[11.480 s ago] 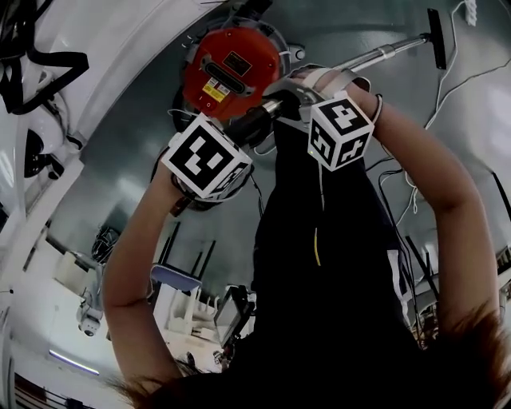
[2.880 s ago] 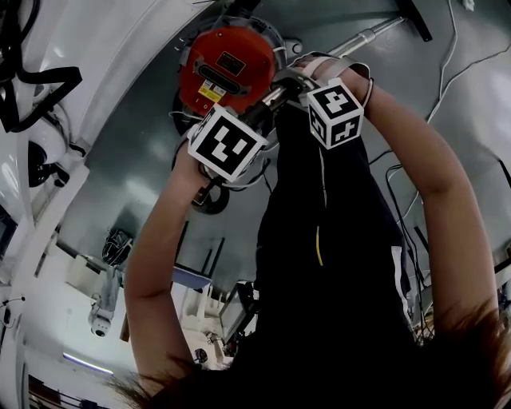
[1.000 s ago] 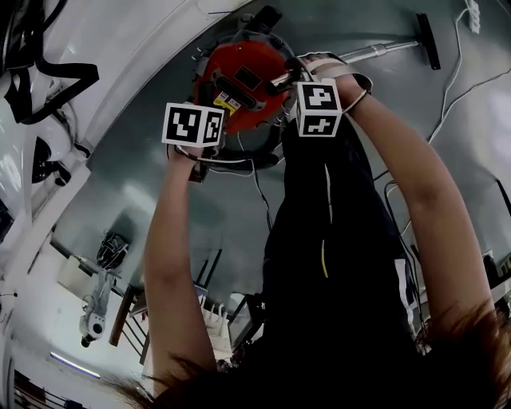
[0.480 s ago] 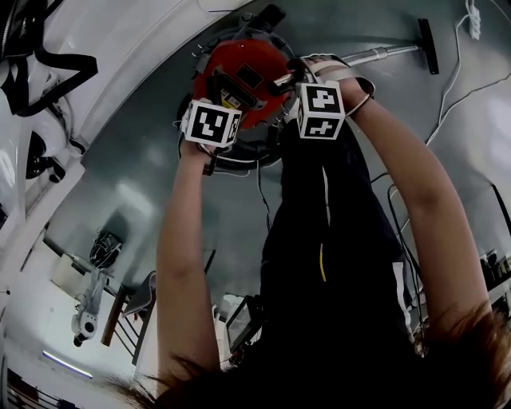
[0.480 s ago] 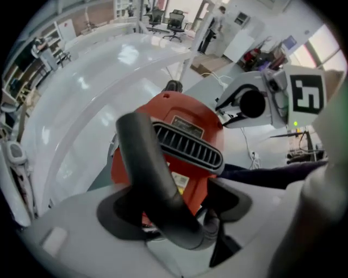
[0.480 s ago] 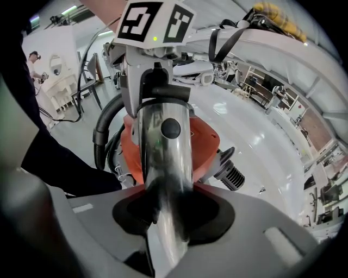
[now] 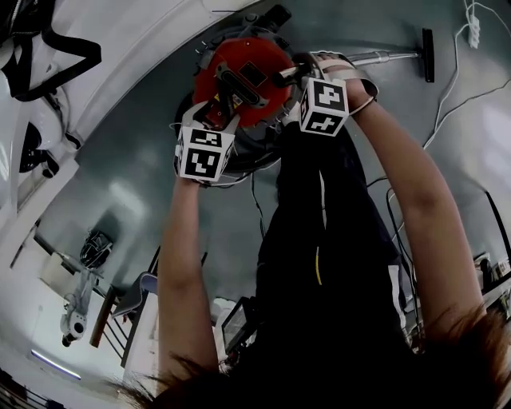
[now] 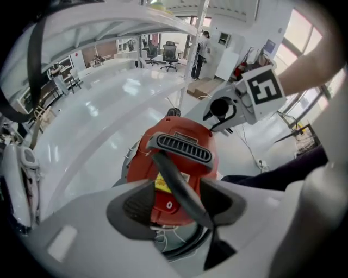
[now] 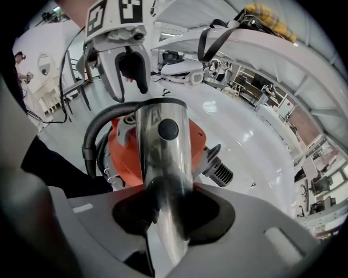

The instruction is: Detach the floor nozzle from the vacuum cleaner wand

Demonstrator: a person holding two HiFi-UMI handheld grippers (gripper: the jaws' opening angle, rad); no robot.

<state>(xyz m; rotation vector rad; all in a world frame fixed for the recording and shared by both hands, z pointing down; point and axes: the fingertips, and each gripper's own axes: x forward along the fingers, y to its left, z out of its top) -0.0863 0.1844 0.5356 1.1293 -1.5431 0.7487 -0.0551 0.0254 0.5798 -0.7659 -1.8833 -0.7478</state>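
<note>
The red vacuum body stands on the grey floor. Its shiny metal wand runs off to the black floor nozzle at the far right. My right gripper is shut on the wand's near end, just over the body. My left gripper hovers over the red body. Its jaws have just been opening and stand wide. The vacuum's black carry handle runs between them with neither pad pressing on it. The right gripper view also shows those open jaws.
A black hose loops round the body. A white curved bench borders the floor at the left. A white cable with a power strip lies beyond the nozzle. The person's dark clothing fills the middle; chairs stand below.
My left gripper has swung in from the vacuum's left side to just over the red body, and its marker cube has rolled. The right gripper has stayed on the wand.
</note>
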